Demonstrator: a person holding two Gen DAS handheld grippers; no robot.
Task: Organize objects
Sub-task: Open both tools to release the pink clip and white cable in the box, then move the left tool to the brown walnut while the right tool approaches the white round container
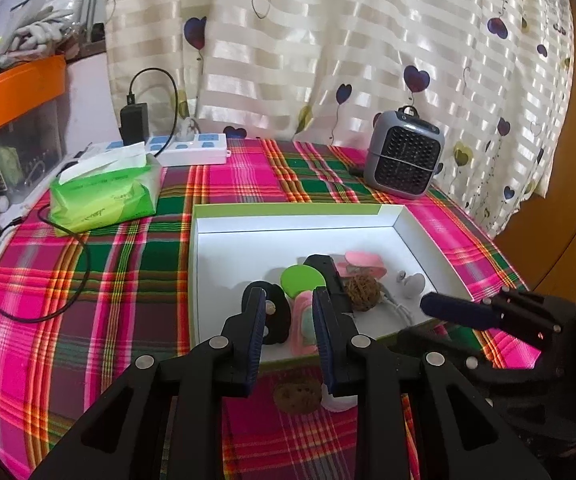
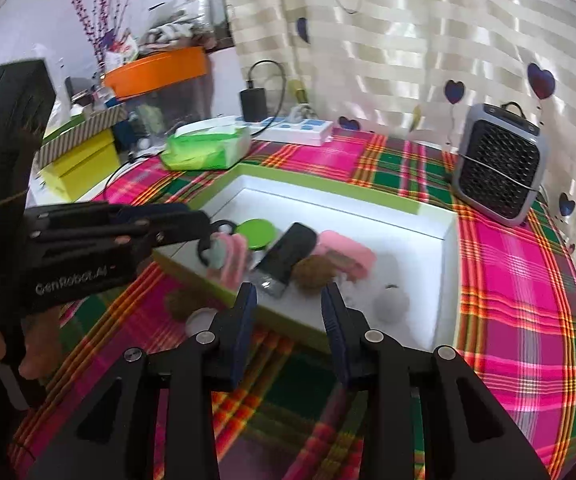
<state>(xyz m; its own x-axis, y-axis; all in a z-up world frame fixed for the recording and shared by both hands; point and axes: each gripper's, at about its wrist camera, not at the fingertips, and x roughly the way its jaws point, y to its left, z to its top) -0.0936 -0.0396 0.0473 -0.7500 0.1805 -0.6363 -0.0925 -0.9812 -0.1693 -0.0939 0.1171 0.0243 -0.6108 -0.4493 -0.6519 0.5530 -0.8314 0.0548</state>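
Left tongs [image 1: 288, 316], right tongs [image 2: 290, 312] parted, empty; black case [image 2: 288, 258] lies diagonal in box [image 2: 446, 280].

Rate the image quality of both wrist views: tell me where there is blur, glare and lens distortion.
Left wrist view: mostly sharp; the curtain shows bright sheen, and the fisheye lens bows the tablecloth and darkens the corners. Right wrist view: softer, with the items in the white box and the cloth near the bottom smeared, the same glare on the curtain, and stronger bending at the edges.
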